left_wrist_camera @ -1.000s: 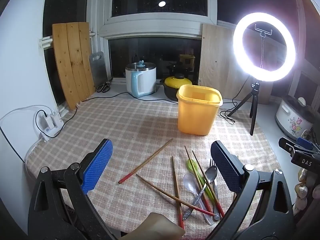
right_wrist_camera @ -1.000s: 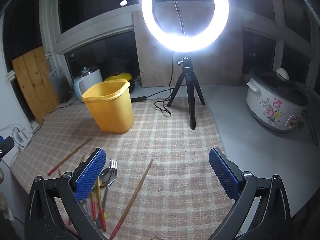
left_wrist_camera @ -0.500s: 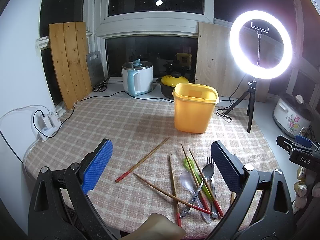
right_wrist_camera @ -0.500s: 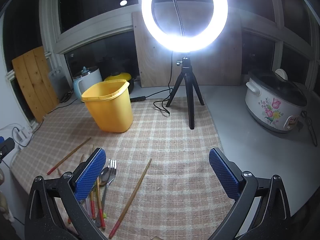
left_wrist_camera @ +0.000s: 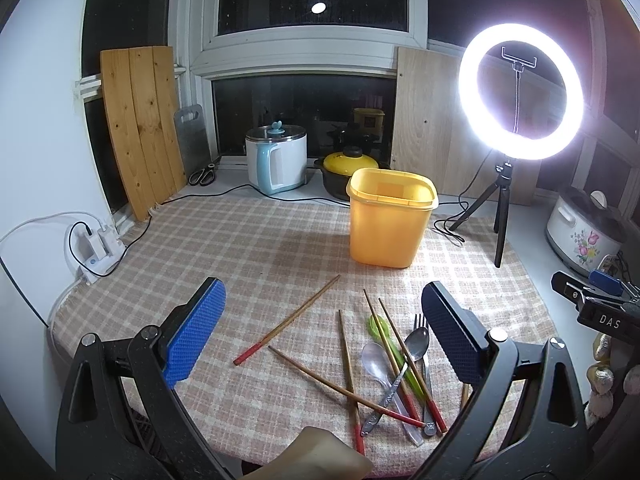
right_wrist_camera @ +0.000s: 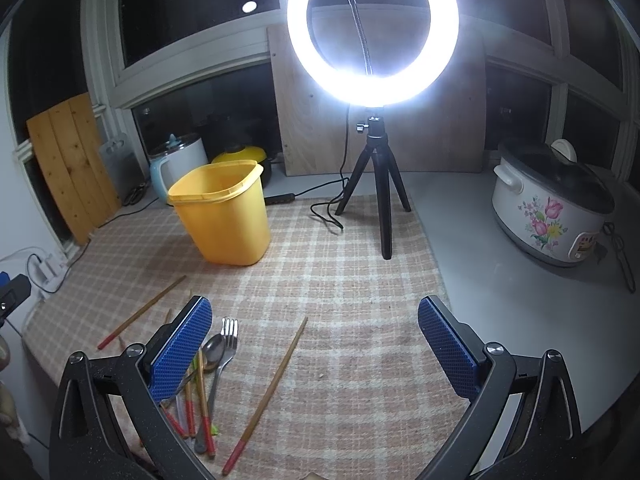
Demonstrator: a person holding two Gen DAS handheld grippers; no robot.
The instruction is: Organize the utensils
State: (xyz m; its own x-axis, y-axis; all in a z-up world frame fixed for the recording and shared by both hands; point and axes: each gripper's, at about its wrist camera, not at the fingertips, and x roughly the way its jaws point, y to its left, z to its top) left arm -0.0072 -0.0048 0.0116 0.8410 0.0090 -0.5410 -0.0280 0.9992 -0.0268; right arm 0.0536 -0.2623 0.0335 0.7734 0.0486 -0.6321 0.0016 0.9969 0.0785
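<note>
Nearest the cameras, both grippers hover above the checked cloth with their blue fingers spread wide and nothing between them: the left gripper (left_wrist_camera: 320, 344) frames the heap of utensils, the right gripper (right_wrist_camera: 314, 350) sits off to that heap's right side. Neither touches anything, which fits a task not yet begun. Just beyond the fingers, the utensils lie loose on the surface (left_wrist_camera: 256, 248): several red-tipped chopsticks (left_wrist_camera: 348, 372) crossing one another, a metal spoon (left_wrist_camera: 418, 342), a fork (right_wrist_camera: 229, 334), a clear plastic spoon (left_wrist_camera: 374, 358) and a green utensil (left_wrist_camera: 380, 328) partly buried under them. One chopstick (left_wrist_camera: 288, 320) lies apart to the left, and another lone chopstick (right_wrist_camera: 268, 388) lies between the right fingers. Farther back stands an open, apparently empty yellow bin (left_wrist_camera: 390, 218), probably where the utensils should go. Behind it are a ring light (right_wrist_camera: 372, 36) on its tripod, a white kettle (left_wrist_camera: 276, 160) and a flowered cooker (right_wrist_camera: 552, 216).
</note>
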